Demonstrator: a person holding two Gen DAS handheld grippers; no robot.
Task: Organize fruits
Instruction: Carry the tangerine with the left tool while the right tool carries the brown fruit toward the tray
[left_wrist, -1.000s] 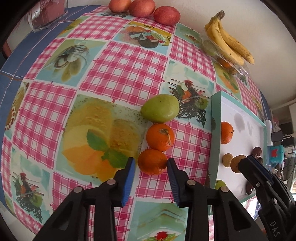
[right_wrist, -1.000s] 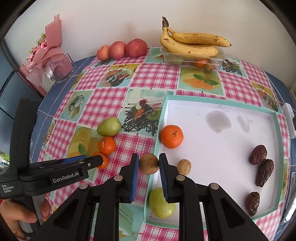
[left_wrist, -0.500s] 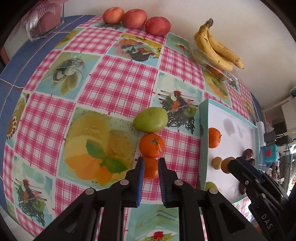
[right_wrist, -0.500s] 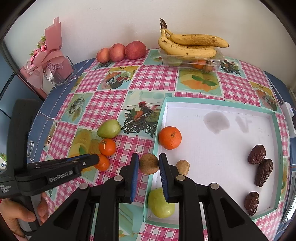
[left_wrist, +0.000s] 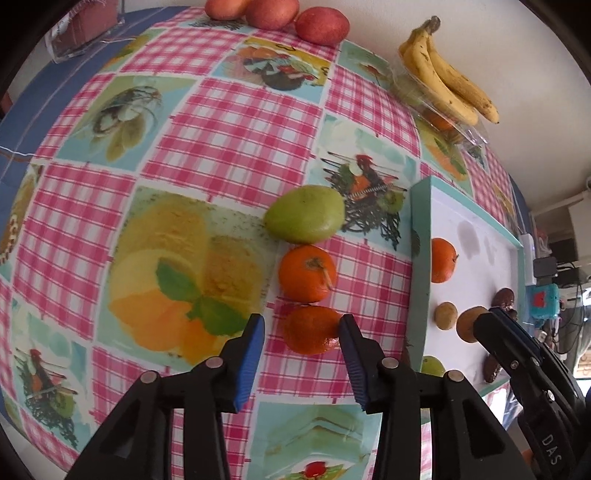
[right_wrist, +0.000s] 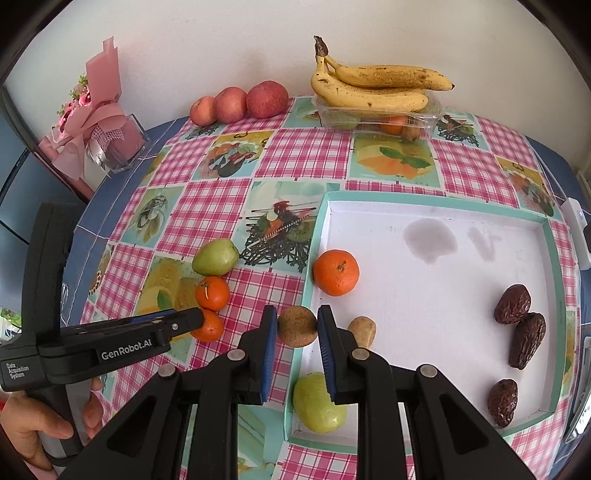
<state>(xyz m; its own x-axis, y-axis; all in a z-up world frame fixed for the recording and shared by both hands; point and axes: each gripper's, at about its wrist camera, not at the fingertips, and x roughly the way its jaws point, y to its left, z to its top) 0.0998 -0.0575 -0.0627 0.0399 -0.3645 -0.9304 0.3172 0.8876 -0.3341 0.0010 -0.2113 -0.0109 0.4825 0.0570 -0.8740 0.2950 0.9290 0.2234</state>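
The left claw (left_wrist: 302, 330) is being opened over the tabletop with the pink checked cloth (left_wrist: 240, 133). A small round orange mandarin (left_wrist: 312, 329) is lying between its blue pads. The right pad looks as if it is touching the fruit, and a gap is seen at the left pad, so the fruit is not being squeezed. A second orange mandarin (left_wrist: 307, 273) is lying just beyond it, and a green pear-shaped fruit (left_wrist: 306, 214) is lying beyond that one. The three are being seen in a row, each close to the next.

The right claw (right_wrist: 297, 328) is being kept clenched on a small round brown fruit (right_wrist: 297, 326), which is being held over the left edge of the white tray with the teal rim (right_wrist: 436, 201). Inside the tray, a big orange mandarin (right_wrist: 336, 272) is sitting near the left wall. A small tan fruit (right_wrist: 362, 330) is lying just beside the right claw, and a green fruit (right_wrist: 318, 404) is lying in the near left corner. Three dark brown wrinkled dates (right_wrist: 524, 339) are lying by the right wall.

At the back, yellow spotted bananas (right_wrist: 373, 86) are resting on a clear plastic box (right_wrist: 376, 120), and three red apples (right_wrist: 240, 103) are lined up by the wall. The left tool is being held by a hand (right_wrist: 33, 428).
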